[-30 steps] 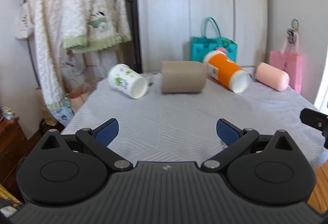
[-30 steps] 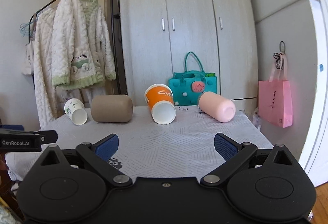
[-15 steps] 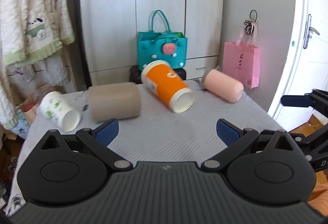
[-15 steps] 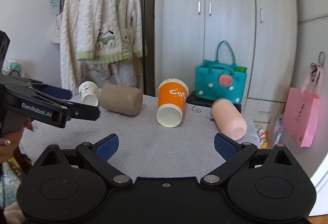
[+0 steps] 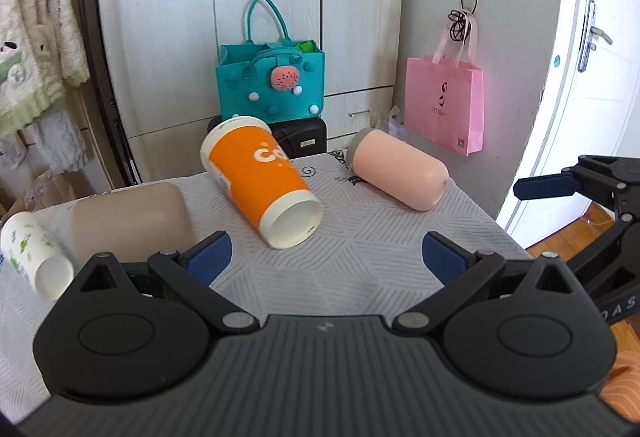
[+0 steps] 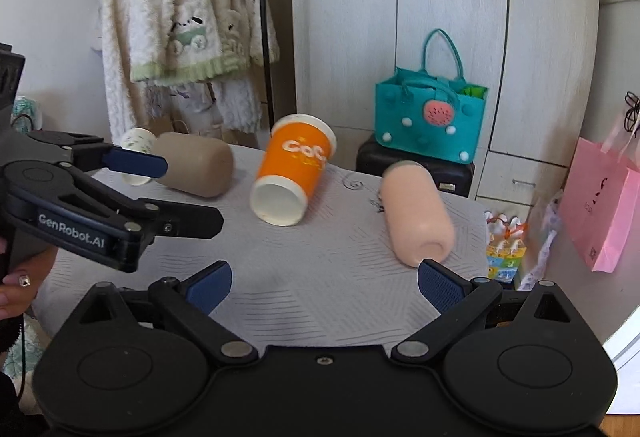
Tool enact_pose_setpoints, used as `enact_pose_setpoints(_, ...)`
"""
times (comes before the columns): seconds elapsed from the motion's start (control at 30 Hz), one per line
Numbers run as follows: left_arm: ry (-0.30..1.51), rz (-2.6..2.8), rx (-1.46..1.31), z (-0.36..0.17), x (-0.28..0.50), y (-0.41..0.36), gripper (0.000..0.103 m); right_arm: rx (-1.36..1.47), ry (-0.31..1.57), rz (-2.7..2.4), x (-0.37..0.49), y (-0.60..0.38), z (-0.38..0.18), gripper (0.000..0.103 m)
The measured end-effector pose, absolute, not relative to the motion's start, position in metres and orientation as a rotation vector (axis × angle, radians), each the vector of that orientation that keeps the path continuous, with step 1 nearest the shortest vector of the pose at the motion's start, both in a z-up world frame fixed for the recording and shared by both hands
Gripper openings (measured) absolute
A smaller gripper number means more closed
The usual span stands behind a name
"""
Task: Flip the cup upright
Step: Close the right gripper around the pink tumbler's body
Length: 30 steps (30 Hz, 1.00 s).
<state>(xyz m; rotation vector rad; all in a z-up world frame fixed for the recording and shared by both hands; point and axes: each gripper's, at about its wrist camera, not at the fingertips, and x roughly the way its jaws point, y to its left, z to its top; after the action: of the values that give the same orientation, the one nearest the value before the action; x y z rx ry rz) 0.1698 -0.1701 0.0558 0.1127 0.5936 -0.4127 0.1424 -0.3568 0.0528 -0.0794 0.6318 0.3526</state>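
Orange paper cup (image 5: 260, 185) lies on its side mid-table (image 5: 360, 237), mouth toward us, among three other toppled cups. We are at the approach: left gripper (image 5: 326, 251) and right gripper (image 6: 324, 279) both hover spread wide, holding nothing. Next we must straddle its wall, clamp and rotate. Which cup is meant we cannot tell.

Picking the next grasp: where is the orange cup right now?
The orange cup lies on its side mid-table in both views, between the tan cup and pink cup, mouth toward the grippers.
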Motion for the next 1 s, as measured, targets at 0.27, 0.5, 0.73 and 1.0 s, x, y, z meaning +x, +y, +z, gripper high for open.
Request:
enact_pose_setpoints(0.27, 0.583, -0.380, 0.069, 0.048, 0.204, -0.181, 0.103, -0.036, 0.673, 0.373, 0.179, -0.373, 0.045, 0.101)
enact_pose_setpoints(0.5, 0.584, -0.399, 0.049, 0.048, 0.220, -0.181, 0.103, -0.058, 0.709, 0.359, 0.219, -0.375, 0.037, 0.101)
enact_pose_setpoints(0.73, 0.621, -0.409, -0.001, 0.054, 0.240, -0.186, 0.103, -0.024, 0.710, 0.323, 0.253, -0.380, 0.023, 0.100)
enact_pose_setpoints(1.0, 0.666, -0.412, -0.001, 0.043, 0.242, -0.183, 0.103, 0.007, 0.800, 0.299, 0.287, -0.386, 0.005, 0.090)
